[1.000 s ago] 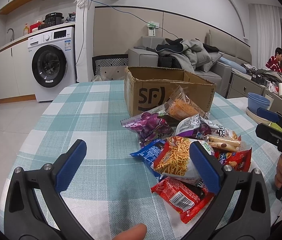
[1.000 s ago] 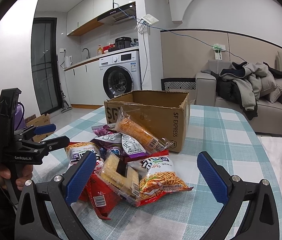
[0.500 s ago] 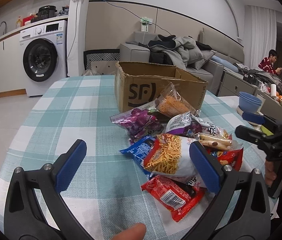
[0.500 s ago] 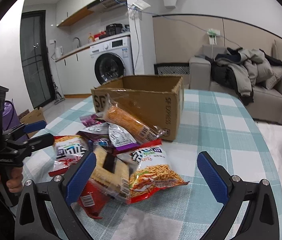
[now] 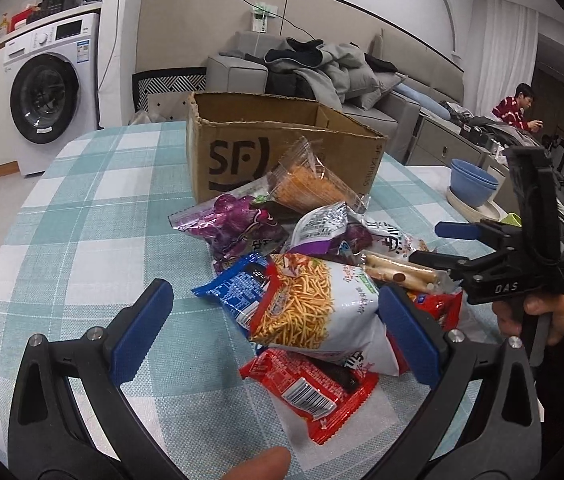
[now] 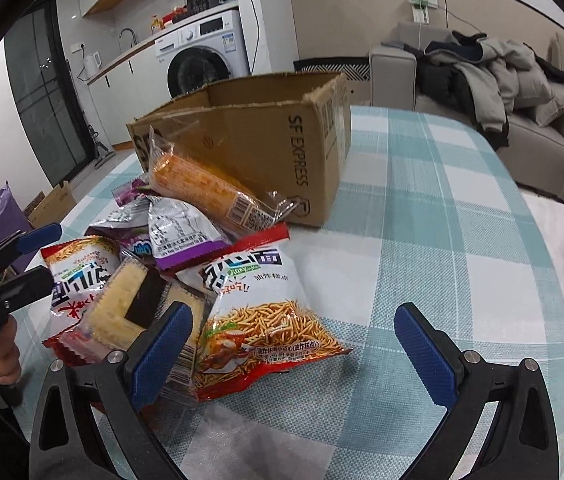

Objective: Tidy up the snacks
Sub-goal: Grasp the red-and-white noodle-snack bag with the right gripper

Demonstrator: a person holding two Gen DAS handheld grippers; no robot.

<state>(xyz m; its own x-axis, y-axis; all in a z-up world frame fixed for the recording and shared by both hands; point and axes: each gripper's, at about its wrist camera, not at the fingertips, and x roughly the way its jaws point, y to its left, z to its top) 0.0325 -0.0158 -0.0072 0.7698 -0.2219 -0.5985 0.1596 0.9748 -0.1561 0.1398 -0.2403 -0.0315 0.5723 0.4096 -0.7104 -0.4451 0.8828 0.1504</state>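
A heap of snack packets lies on the table (image 5: 94, 216), which is covered with a teal-and-white checked cloth, just in front of an open cardboard box (image 5: 242, 152) printed "SF" on one wall and "SF EXPRESS" on the next. The box stands near the middle of the table, toward its far edge.

At the top of the heap, a clear-wrapped orange snack roll (image 6: 210, 190) leans against the box wall. Below it lie a purple packet (image 5: 234, 228) and a silver-and-purple packet (image 6: 180, 232). Toward the near edge, a white bag of fried noodle sticks (image 5: 317, 316) rests on a blue packet (image 5: 238, 292) and overlaps a red packet (image 5: 313, 388) with a barcode label. From the right wrist view, a second white-and-red noodle-stick bag (image 6: 266, 312) lies at the heap's right-hand side, beside a clear pack of pale wafers (image 6: 130, 312).

The left gripper (image 5: 278, 336) hovers above the near part of the heap with its blue-padded fingers spread wide, holding nothing; the noodle-stick bag sits in the gap between them. The right gripper (image 6: 293, 356) is likewise spread wide and empty, its left pad over the wafer pack and its right pad over bare cloth. Each gripper shows in the other's view, held by a hand (image 5: 537, 316) at the table's side.

A stack of blue bowls (image 5: 473, 184) stands at the right-hand edge of the table. Behind are a washing machine (image 5: 46, 92) and a grey sofa (image 5: 321, 76) piled with coats, and a seated person (image 5: 515, 108) in red.
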